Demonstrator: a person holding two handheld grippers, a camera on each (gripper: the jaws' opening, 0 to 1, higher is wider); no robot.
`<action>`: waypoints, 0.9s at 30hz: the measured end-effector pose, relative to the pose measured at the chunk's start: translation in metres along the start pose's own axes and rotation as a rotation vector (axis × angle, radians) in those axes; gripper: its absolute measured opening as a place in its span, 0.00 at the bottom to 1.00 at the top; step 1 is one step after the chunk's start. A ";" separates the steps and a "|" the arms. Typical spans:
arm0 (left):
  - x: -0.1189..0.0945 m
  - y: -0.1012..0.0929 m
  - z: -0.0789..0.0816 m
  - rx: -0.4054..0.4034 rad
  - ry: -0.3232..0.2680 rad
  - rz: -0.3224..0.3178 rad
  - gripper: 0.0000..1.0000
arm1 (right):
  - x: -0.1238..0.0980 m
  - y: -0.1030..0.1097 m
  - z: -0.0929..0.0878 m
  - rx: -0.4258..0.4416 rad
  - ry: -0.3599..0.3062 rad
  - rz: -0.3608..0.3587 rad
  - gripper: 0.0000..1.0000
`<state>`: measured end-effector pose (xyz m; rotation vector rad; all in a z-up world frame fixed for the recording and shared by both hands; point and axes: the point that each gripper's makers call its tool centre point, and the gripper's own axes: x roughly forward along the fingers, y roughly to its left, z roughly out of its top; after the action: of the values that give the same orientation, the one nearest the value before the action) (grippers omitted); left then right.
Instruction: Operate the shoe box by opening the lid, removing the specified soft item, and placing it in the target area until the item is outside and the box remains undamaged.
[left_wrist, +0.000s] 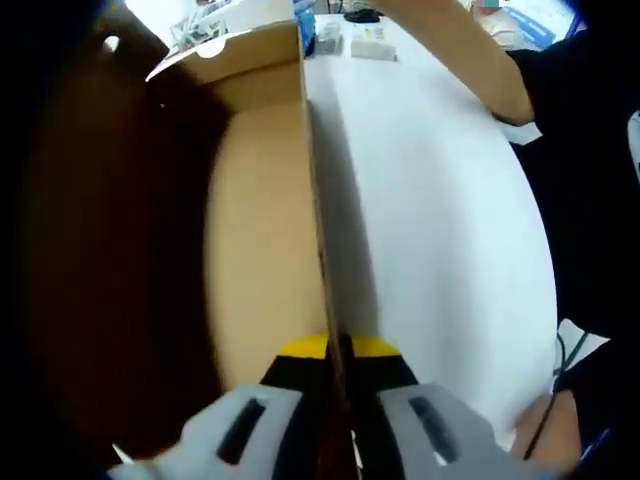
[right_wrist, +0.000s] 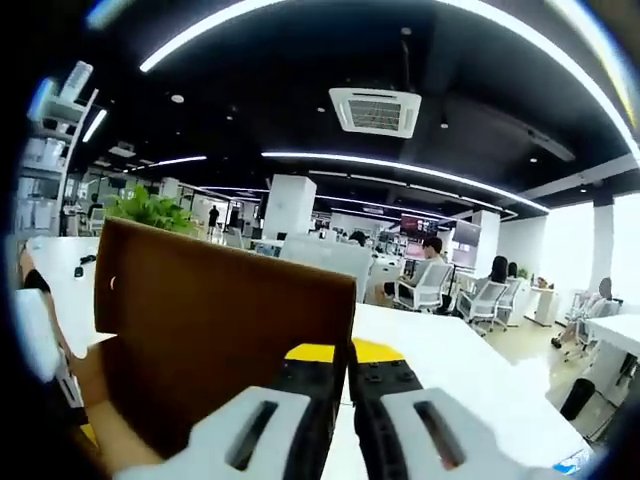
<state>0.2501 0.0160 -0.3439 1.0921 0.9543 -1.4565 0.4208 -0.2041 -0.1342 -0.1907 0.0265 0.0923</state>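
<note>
Gripping box (left_wrist: 260, 230) wall edge, left gripper (left_wrist: 338, 375) jaws closed, right gripper (right_wrist: 340, 385) pinching lid (right_wrist: 220, 330), table (left_wrist: 440, 220) beside box.

I count one cardboard box (left_wrist: 260, 230); one white table (left_wrist: 440, 220); two grippers, left (left_wrist: 338, 345) and right (right_wrist: 343, 350).

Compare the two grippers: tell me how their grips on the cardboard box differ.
The left gripper clamps a thin cardboard wall edge-on, looking along the white table and into the box. The right gripper pinches the edge of a broad brown panel that stands upright, with the office ceiling behind it. Both have grey jaws with black-and-yellow pads, and both are shut on cardboard.
</note>
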 end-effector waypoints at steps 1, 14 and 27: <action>0.000 0.000 0.000 0.003 0.002 0.001 0.04 | -0.001 0.000 0.000 -0.003 -0.002 0.000 0.01; 0.000 -0.001 0.001 -0.002 0.000 0.000 0.04 | -0.018 0.000 0.001 0.018 -0.048 -0.001 0.01; -0.001 -0.002 0.002 -0.003 0.000 0.000 0.04 | -0.030 0.001 -0.001 0.015 -0.096 -0.003 0.01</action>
<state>0.2483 0.0147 -0.3425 1.0899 0.9566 -1.4548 0.3903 -0.2057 -0.1339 -0.1707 -0.0689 0.0986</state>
